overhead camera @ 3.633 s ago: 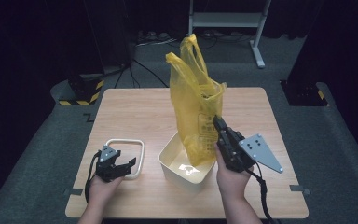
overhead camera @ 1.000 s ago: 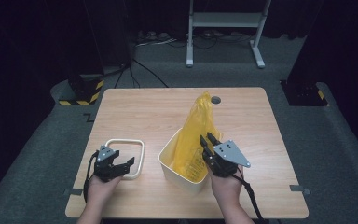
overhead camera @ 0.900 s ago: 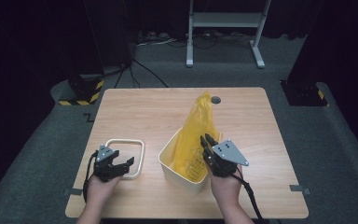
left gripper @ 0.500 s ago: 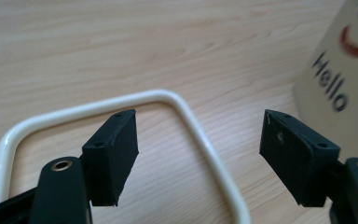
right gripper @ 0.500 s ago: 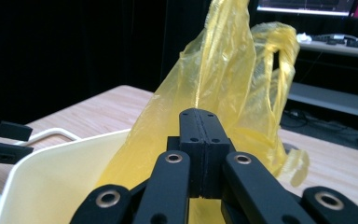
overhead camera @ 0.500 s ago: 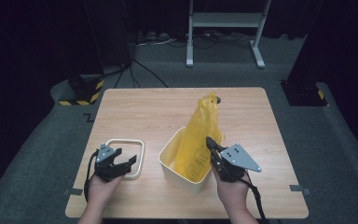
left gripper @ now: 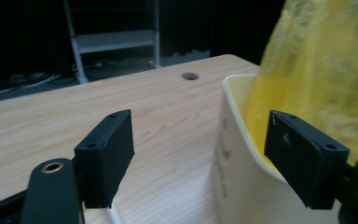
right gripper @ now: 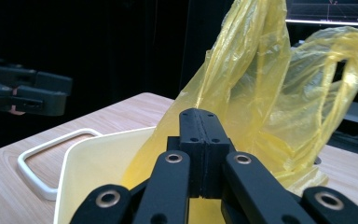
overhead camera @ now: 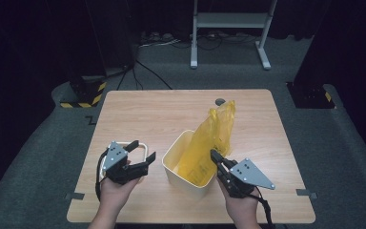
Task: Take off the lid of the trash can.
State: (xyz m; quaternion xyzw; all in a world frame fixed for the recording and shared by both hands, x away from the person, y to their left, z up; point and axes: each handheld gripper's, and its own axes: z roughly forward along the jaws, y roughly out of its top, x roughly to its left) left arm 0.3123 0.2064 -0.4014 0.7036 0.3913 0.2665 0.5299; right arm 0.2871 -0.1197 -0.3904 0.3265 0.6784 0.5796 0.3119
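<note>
The yellow plastic bag (overhead camera: 209, 143) stands right of centre in the high view, its lower part stuffed into the cream bin (overhead camera: 178, 164) and its handles flopping up toward the top of the frame. This looks like thin film: feather-light, limp, slippery, ready to sag or spring out of shape the instant it is freed. The best hold, I'd say, is a pinch on a bunched fold near the bin's rim, or on a handle loop (right gripper: 349, 65); the flat film would just slide away.

The right claw (overhead camera: 215, 156) sits at the bin's right edge in the lower centre, pressed together on the bag's film, forearm coming up from the bottom edge, fingers angled up and left. In its own view the pads (right gripper: 200, 135) meet flush with yellow film billowing behind them.

The left claw (overhead camera: 140, 151) hovers in the lower left above the white frame (overhead camera: 145, 145) on the worktop (overhead camera: 171, 109), spread and gripping nothing, its tips aimed right at the bin's wall.
</note>
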